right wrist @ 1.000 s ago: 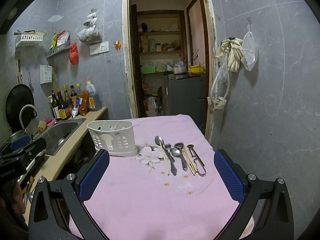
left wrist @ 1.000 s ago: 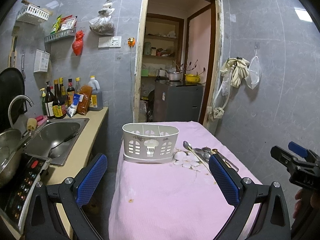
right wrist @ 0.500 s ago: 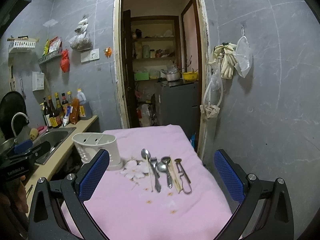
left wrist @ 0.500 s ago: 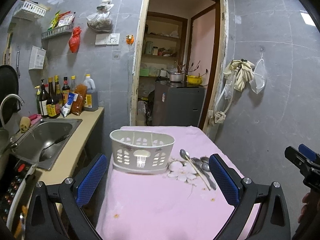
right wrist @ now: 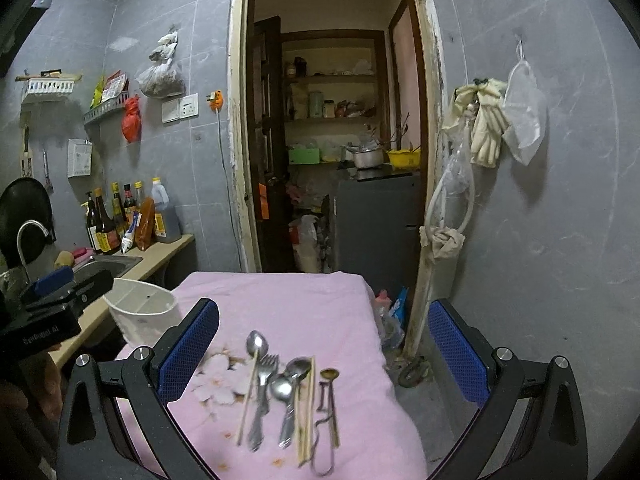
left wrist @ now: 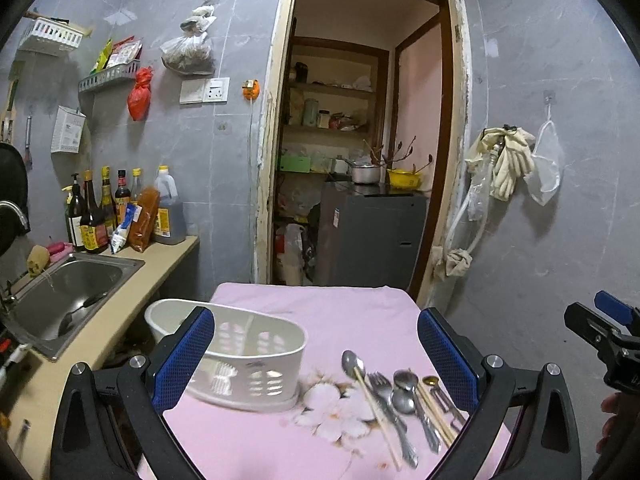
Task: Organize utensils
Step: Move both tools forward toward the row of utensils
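A white slotted utensil caddy (left wrist: 244, 360) stands at the left of a pink-clothed table (left wrist: 320, 308); it also shows in the right wrist view (right wrist: 142, 316). Several utensils lie side by side to its right: spoons (right wrist: 256, 344), a fork (right wrist: 266, 380), chopsticks (right wrist: 308, 400) and a small peeler-like tool (right wrist: 326, 408). They also show in the left wrist view (left wrist: 396, 392). My left gripper (left wrist: 316, 356) is open and empty above the caddy and utensils. My right gripper (right wrist: 324, 356) is open and empty above the utensils.
A counter with a steel sink (left wrist: 68, 284) and sauce bottles (left wrist: 100, 212) runs along the left. A doorway (left wrist: 360, 160) with a grey cabinet (left wrist: 372, 232) lies behind the table. A grey wall with hanging gloves (left wrist: 508, 160) is on the right.
Both grippers have drawn back and risen, now looking more downward; the caddy and utensils sit lower and nearer in both views. Nothing on the table has moved.
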Motion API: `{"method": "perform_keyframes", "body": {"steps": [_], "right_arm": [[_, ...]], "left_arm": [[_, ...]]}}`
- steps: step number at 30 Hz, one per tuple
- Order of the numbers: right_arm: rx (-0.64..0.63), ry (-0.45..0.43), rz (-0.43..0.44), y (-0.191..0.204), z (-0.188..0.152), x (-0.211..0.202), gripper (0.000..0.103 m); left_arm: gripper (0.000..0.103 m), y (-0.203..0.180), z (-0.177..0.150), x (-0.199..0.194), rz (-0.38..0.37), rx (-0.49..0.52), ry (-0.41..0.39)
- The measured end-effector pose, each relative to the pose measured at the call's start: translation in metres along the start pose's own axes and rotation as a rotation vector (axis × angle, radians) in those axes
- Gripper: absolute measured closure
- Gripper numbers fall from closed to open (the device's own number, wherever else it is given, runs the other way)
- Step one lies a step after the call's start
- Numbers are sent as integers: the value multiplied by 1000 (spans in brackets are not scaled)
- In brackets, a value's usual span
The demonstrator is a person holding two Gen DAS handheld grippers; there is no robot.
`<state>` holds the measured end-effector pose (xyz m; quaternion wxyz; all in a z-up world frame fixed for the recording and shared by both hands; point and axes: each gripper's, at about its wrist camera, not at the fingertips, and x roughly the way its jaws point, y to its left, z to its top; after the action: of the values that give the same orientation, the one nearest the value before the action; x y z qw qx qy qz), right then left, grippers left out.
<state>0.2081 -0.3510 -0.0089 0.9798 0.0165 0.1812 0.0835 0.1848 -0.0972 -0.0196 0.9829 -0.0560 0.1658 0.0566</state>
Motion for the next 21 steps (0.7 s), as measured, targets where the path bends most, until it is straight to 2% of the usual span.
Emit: {"method": "perform_keyframes", "body": {"steps": [5,9,14,15,19,21], "right_arm": [[9,69,31,-34,-11,51,1],[55,159,97,-61,-30,96,1],[68,245,138,-73,-58,145,1],[71,265,153,-74,-64,156,5],[83,391,220,-71,-90,197,46],[84,448,257,-66,-102,214,53]], "left_arm": [[1,-26,-13,37,13,35,43],[1,-43,-25,67,-12,46,103],[1,-60,-46,109,-61,69,197],[2,-62,-51,117,-66,75,214],[22,-65,-71,148,-75,67,320],[32,-62,-80,158,-79,47,372]]}}
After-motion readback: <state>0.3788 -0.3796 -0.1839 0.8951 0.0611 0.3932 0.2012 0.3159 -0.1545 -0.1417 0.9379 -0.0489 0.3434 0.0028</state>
